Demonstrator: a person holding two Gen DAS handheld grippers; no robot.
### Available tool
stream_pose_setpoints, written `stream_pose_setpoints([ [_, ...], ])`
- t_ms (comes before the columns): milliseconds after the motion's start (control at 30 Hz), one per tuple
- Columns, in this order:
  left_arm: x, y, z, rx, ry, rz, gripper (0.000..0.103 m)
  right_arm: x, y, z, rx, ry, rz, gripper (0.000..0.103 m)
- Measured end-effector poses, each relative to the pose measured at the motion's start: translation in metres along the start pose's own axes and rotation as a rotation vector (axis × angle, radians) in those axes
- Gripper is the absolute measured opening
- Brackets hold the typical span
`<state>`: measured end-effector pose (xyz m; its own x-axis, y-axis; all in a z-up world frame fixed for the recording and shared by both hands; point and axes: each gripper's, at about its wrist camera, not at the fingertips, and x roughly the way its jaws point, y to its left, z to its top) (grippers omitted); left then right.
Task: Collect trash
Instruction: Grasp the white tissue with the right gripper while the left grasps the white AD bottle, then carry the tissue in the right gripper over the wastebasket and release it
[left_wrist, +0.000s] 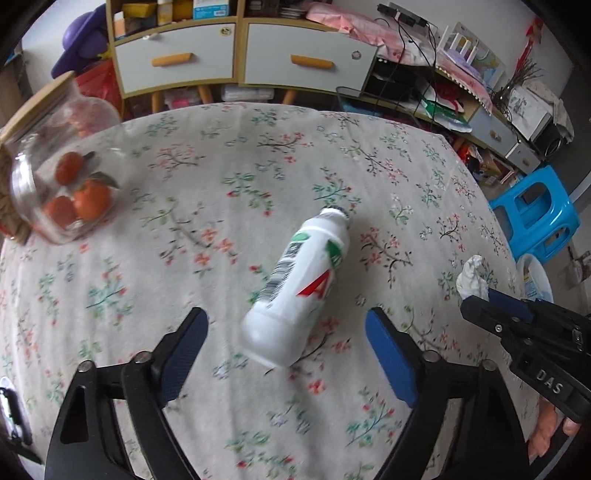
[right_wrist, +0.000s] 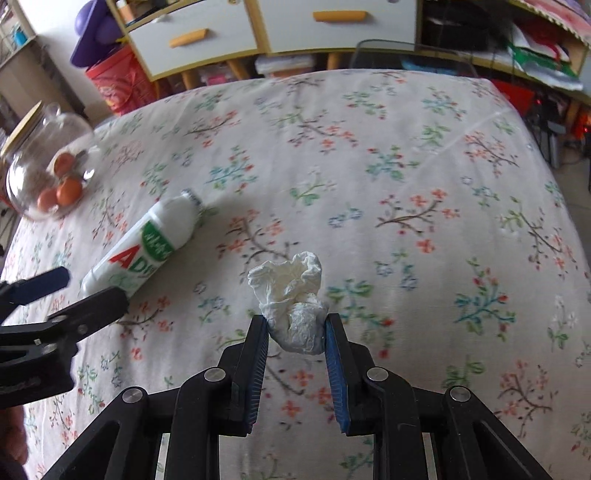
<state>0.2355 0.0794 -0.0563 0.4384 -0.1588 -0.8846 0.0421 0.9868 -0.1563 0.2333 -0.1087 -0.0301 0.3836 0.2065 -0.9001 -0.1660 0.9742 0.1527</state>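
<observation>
A white plastic bottle (left_wrist: 299, 288) with red and green print lies on its side on the floral tablecloth (left_wrist: 221, 184). My left gripper (left_wrist: 286, 323) is open, its fingers either side of the bottle's base, not touching it. My right gripper (right_wrist: 295, 321) is shut on a crumpled white tissue (right_wrist: 293, 302), held above the cloth. In the left wrist view the right gripper (left_wrist: 476, 299) enters from the right with the tissue (left_wrist: 471, 277). The bottle (right_wrist: 147, 243) and left gripper (right_wrist: 85, 284) show at the left of the right wrist view.
A glass jar (left_wrist: 59, 177) with oranges stands at the table's left. A white bin (left_wrist: 535, 280) and a blue plastic stool (left_wrist: 535, 210) sit on the floor past the right edge. A drawer cabinet (left_wrist: 236, 55) stands behind the table.
</observation>
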Motion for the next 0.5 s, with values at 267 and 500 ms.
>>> stream_pose_setpoints([
  [267,0.018,-0.006,0.003,-0.007,0.031,-0.003,0.059,-0.007,-0.014,0.002,0.025,-0.005,0.005,0.028],
  [500,0.019,-0.011,-0.002,-0.008,0.04,0.002,0.045,-0.015,-0.023,0.001,0.038,-0.013,0.006,0.028],
])
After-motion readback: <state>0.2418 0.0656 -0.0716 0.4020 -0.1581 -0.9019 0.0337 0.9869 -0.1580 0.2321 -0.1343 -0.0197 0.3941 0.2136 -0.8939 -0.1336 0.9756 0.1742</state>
